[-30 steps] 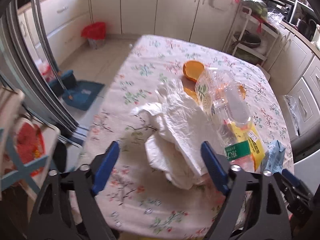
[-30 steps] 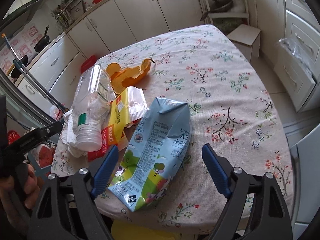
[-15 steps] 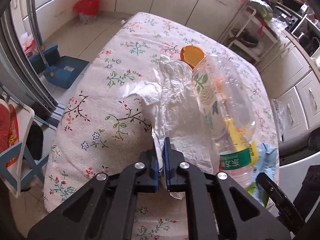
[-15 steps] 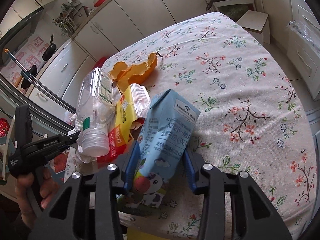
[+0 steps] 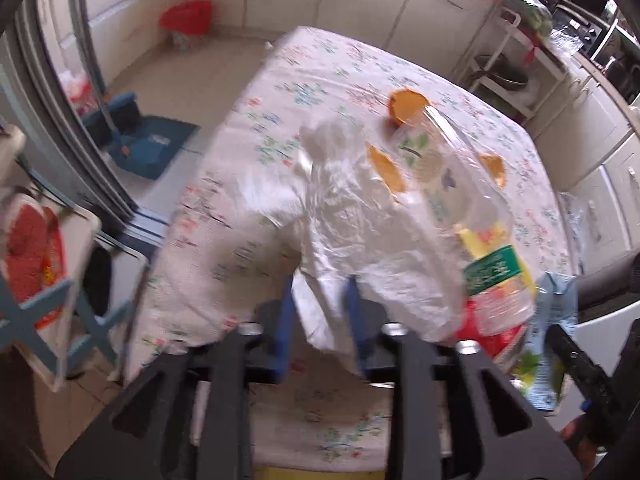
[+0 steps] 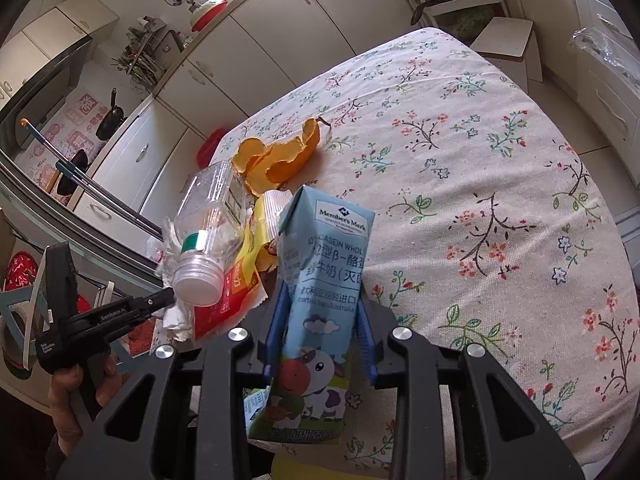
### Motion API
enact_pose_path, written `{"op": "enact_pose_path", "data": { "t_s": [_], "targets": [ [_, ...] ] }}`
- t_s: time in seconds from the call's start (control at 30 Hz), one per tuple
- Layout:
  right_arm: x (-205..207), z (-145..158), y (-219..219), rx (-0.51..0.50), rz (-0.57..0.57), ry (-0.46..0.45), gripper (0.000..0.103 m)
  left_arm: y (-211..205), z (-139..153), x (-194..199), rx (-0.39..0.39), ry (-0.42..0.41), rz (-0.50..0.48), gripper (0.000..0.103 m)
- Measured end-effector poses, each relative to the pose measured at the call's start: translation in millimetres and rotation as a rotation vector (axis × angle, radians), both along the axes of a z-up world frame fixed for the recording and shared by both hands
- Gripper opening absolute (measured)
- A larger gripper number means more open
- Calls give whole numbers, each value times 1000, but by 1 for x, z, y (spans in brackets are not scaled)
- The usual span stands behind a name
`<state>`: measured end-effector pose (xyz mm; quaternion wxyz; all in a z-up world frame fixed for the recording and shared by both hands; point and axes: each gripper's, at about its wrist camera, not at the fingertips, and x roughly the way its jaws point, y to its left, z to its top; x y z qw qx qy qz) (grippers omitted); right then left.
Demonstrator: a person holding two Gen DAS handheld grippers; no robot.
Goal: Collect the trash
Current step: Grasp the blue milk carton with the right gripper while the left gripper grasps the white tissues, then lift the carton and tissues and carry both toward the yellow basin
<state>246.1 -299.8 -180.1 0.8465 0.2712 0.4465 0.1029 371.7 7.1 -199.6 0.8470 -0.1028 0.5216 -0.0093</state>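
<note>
Half a second ago the left gripper was pinched tight on the white tissue; now its jaws are opening, the tissue's edge loose between them. Meanwhile the right gripper has lifted the blue milk carton upright, its jaws closing and pressing both sides. Beside it on the floral tablecloth lie a clear plastic bottle, a yellow wrapper and orange peel.
</note>
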Motion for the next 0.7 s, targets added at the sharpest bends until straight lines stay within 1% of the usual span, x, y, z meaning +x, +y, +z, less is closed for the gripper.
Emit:
{"op": "enact_pose_path", "data": {
  "t_s": [0.03,0.07,0.17,0.23,0.27,0.3,0.33,0.37,0.47,0.53,0.63,0.67,0.7],
  "targets": [
    [0,-1,0,1,-2,7,34,2,2,-2,30,-19,13,45],
    [1,-3,1,3,2,19,36,4,4,-2,45,-33,19,47],
    [2,-7,2,14,10,38,39,7,6,-3,44,-45,24,47],
    [1,-7,3,15,16,37,39,7,5,-1,35,-46,16,46],
    [2,-7,4,16,21,34,37,6,5,0,23,-48,7,37],
    [1,-6,4,18,24,30,36,4,4,1,19,-45,-2,30],
    [0,-6,5,17,26,27,35,0,2,3,15,-35,-21,14],
    [-1,-5,5,20,27,21,34,-3,1,3,14,-32,-27,7],
    [-3,-1,2,25,18,4,32,-1,5,2,2,-48,-27,2],
    [-3,-1,1,29,13,2,32,4,12,0,-29,-76,-24,2],
    [-3,-1,1,31,15,0,31,11,17,-2,-59,-92,-13,1],
    [-2,-1,1,32,16,2,31,11,18,-2,-55,-91,-14,1],
    [-2,-2,1,34,17,7,31,10,18,-2,-34,-84,-24,1]
  ]
}}
